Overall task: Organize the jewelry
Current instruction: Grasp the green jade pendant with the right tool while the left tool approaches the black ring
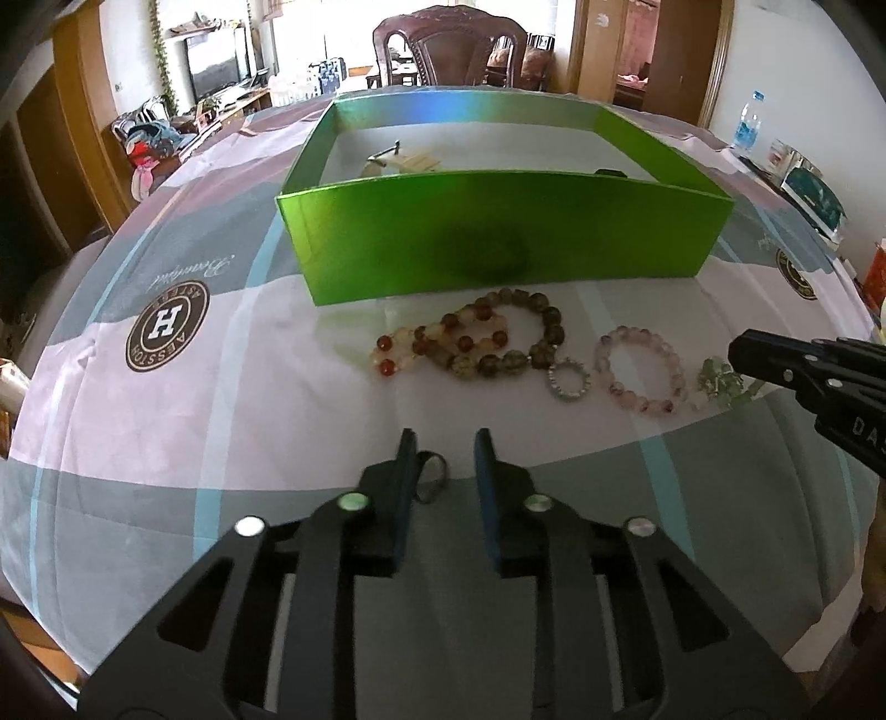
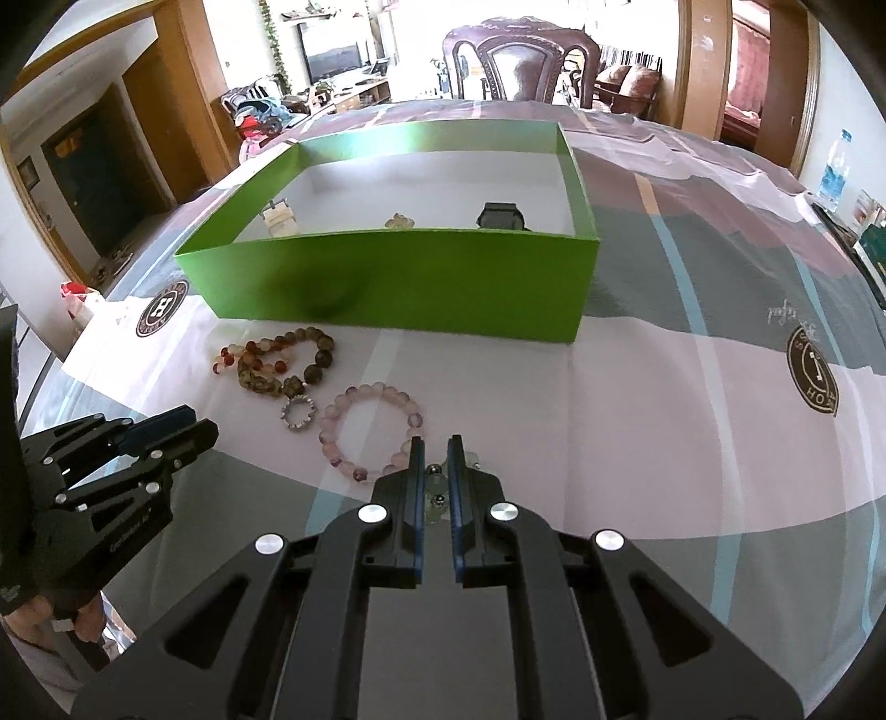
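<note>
Before the green box (image 1: 498,232), left gripper (image 1: 446,451) released around dark ring (image 1: 432,475), right gripper (image 2: 436,459) grasping pale beads (image 2: 436,487).

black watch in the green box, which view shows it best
Right wrist view: the black watch shows above the green box front wall. The left wrist view catches only a dark sliver of it behind that wall.

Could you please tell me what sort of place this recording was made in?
Most likely a home's living and dining area: a carved wooden chair stands at a table under a patterned tablecloth, with a television on a low cabinet beyond.
</note>
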`<state>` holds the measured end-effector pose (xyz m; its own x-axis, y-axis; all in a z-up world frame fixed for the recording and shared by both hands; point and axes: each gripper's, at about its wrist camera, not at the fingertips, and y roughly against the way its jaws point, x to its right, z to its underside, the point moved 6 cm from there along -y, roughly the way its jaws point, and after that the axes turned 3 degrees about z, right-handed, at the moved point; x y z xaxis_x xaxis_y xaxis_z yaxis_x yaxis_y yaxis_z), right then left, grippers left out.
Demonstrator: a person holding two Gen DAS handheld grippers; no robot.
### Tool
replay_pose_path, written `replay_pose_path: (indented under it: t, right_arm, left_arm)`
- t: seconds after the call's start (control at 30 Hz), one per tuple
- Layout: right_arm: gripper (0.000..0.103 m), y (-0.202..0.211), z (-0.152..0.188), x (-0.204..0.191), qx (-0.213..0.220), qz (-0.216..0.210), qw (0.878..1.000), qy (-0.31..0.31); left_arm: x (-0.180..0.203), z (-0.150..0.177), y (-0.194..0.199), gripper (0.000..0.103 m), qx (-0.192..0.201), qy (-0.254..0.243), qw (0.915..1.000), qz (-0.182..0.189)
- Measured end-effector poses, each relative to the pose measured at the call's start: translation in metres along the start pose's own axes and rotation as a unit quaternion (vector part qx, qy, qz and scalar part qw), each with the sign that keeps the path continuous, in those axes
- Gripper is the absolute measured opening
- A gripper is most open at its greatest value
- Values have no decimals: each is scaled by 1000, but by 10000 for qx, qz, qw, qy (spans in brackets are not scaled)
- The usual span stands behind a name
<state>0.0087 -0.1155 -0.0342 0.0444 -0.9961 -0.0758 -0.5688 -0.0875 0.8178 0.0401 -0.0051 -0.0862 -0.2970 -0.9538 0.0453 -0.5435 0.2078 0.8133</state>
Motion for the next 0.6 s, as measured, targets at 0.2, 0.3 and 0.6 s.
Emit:
replay_pose_path:
  t: [0.2, 0.3, 0.6]
  right_arm:
    - [8, -2, 1, 1, -31, -7, 10000, -45]
    - [13, -2, 3, 3, -40, 12, 9999, -104]
    - [38, -1, 2, 12, 9, 73, 9997, -252]
  left_arm:
    - [-1, 0, 3, 46, 56, -1, 9999, -89]
    - [-1, -1, 3, 46, 63, -3, 9999, -86]
    - [-2, -4, 7, 51, 109, -20, 9999, -116]
